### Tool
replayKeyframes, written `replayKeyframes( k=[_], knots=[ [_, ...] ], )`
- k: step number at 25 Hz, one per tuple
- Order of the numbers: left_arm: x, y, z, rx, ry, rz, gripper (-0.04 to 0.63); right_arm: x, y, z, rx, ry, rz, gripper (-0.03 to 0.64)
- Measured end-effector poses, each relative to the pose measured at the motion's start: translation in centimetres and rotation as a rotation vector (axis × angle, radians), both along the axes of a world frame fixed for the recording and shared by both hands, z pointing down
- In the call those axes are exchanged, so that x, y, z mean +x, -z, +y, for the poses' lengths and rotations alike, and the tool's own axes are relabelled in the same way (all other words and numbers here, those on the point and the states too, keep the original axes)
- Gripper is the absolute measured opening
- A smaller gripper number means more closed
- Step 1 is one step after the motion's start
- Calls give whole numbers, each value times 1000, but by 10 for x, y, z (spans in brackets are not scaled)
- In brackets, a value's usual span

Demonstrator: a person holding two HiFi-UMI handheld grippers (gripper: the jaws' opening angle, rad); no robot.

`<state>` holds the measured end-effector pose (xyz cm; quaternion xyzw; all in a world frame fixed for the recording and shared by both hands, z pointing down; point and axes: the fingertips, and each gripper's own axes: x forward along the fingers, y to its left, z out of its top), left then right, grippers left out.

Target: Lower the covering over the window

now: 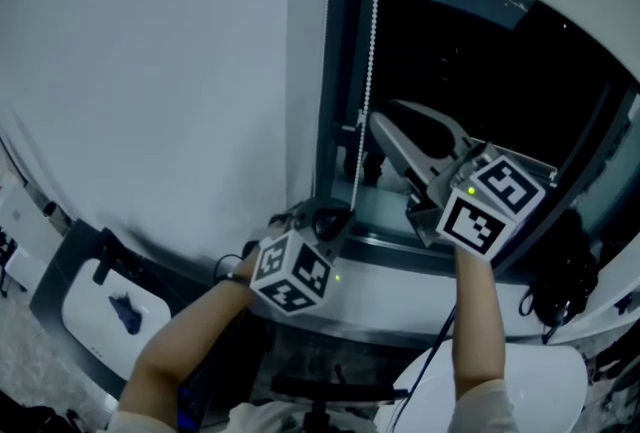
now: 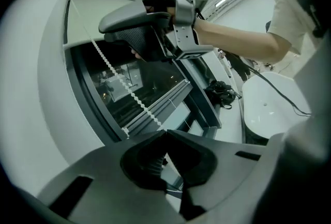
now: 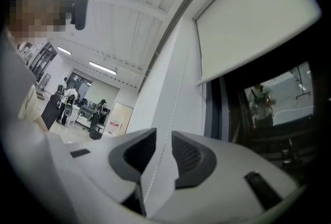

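Left tongs, at the bottom centre of the left gripper view, are closed together on the bead chain. From their tips the chain runs up and to the left across the dark window.

Right tongs, at the bottom centre of the right gripper view, stand apart. The same chain passes through the gap between the 2 jaws with neither pad pressing on it, then climbs along the white wall beside the window frame.

Roller blind: a pale sheet in the upper right of the right gripper view. Its lower edge sits partway down, with dark glass bare below it.

In the head view the chain hangs down the left side of the window opening. The left tongs grip it low, near the sill. The right tongs are higher and to the right, in front of the glass.

The 2 marker cubes face the camera.
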<state>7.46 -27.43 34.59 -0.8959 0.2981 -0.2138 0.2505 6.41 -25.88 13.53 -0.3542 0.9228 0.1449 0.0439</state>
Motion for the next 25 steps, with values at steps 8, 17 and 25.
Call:
replayKeyframes(
  k=[8, 17, 25],
  knots=[
    [4, -48, 6, -80, -19, -37, 11, -8, 11, -10, 11, -5, 9, 112],
    [4, -55, 6, -99, -23, -12, 11, -18, 16, -23, 6, 1, 44, 114],
    [2, -57, 3, -91, -24, -11, 11, -25, 12, -28, 32, -23, 113, 38]
  ],
)
